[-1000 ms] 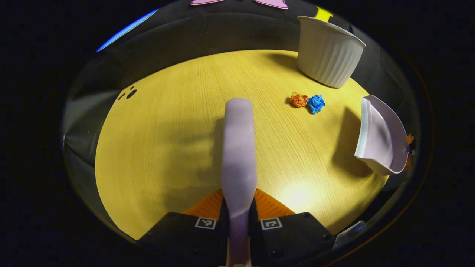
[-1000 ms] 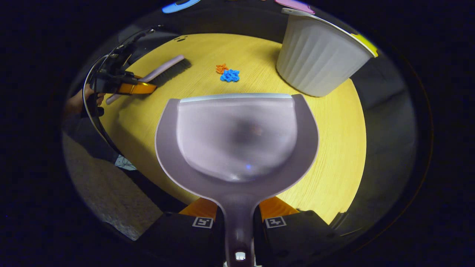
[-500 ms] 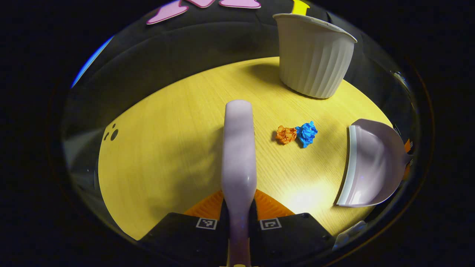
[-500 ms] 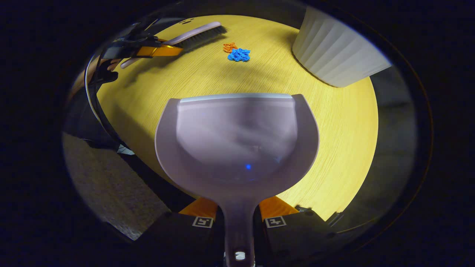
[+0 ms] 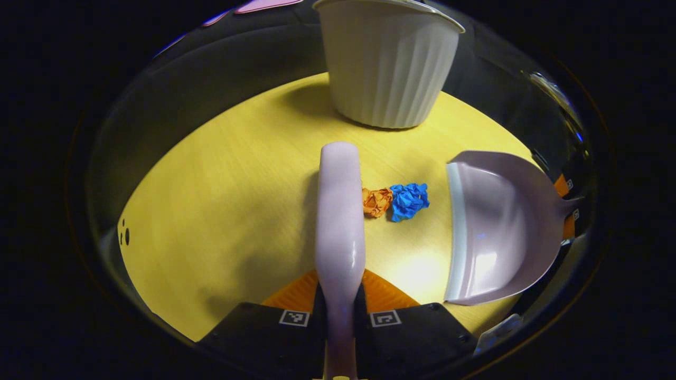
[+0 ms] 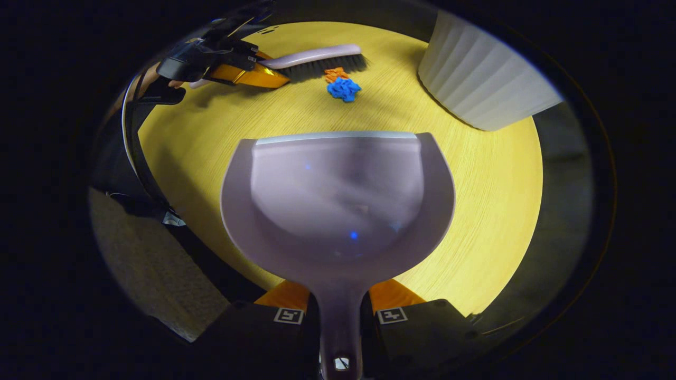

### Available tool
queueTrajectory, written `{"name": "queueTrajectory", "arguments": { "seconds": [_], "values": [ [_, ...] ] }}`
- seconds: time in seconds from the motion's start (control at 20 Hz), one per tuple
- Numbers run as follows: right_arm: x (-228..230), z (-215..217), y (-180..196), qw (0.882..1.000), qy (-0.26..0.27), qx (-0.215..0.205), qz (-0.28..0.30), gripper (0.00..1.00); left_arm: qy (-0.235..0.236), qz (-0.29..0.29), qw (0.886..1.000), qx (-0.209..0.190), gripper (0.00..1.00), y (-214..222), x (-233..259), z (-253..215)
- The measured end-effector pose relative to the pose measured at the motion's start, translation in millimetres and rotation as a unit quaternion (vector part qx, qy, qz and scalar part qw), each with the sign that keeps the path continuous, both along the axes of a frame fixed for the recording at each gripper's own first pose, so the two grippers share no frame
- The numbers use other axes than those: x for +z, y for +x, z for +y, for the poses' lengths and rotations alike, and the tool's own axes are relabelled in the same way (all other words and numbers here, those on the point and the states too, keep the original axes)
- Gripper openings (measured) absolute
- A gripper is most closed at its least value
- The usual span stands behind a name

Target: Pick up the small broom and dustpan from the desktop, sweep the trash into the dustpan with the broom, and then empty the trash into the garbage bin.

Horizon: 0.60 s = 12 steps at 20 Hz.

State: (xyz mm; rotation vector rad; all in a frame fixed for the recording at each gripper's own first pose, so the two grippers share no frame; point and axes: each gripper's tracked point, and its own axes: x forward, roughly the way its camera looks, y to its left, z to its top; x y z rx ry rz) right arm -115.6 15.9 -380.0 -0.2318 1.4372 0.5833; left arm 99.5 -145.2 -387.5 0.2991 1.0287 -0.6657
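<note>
A: Starting at the left of the left gripper view, what do you see?

B: Bare yellow table (image 5: 222, 211), then the broom (image 5: 340, 211) running straight ahead from the left gripper (image 5: 340, 295). Its jaws are closed on the lilac handle, one orange finger pressing each side.

A: And the trash?

B: Just right of the broom head: an orange paper wad (image 5: 376, 202) right against the broom's side, and a blue paper wad (image 5: 409, 200) touching the orange one. Further right lies the dustpan (image 5: 501, 227), its pale lip facing the wads, a short gap of table between them.

A: Who holds the dustpan?

B: The right gripper (image 6: 340, 311). In the right gripper view its jaws are clamped on the dustpan's stem, and the pan's mouth opens away from it, toward the wads.

A: So what does the sweep depend on?

B: I'd say this: broom, wads and pan lip sit in one line, with the broom's long axis lying across that line, nearly parallel to the lip. The trash is on the pan side of the bristles, so a sideways push toward the right gripper should carry both wads in.

A: And the garbage bin (image 5: 388, 68)?

B: It stands upright on the far part of the table, beyond the wads, well apart from the pan. Whether the lip rests flat on the table I cannot tell.
</note>
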Motion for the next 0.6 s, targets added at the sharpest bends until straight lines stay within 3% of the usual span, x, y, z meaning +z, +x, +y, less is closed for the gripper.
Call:
{"name": "queueTrajectory", "arguments": {
  "seconds": [0.3, 0.35, 0.55, 0.6],
  "values": [
    [-7, -6, 1, 1.0, 0.009, 0.011, -0.01, 0.32, -0.069, 0.062, 0.993, -0.076, 0.26, -35, 13, -46],
    [-8, -6, 1, 1.0, 0.011, 0.01, -0.014, 0.35, -0.081, 0.08, 0.99, -0.083, 0.27, -44, 14, -56],
    [-9, 0, 2, 0.999, 0.021, -0.014, -0.033, 0.39, -0.101, 0.113, 0.984, -0.089, 0.29, -64, 19, -73],
    [-10, 0, 2, 0.999, 0.02, -0.023, -0.036, 0.35, -0.103, 0.11, 0.985, -0.083, 0.27, -65, 22, -74]
  ]
}}
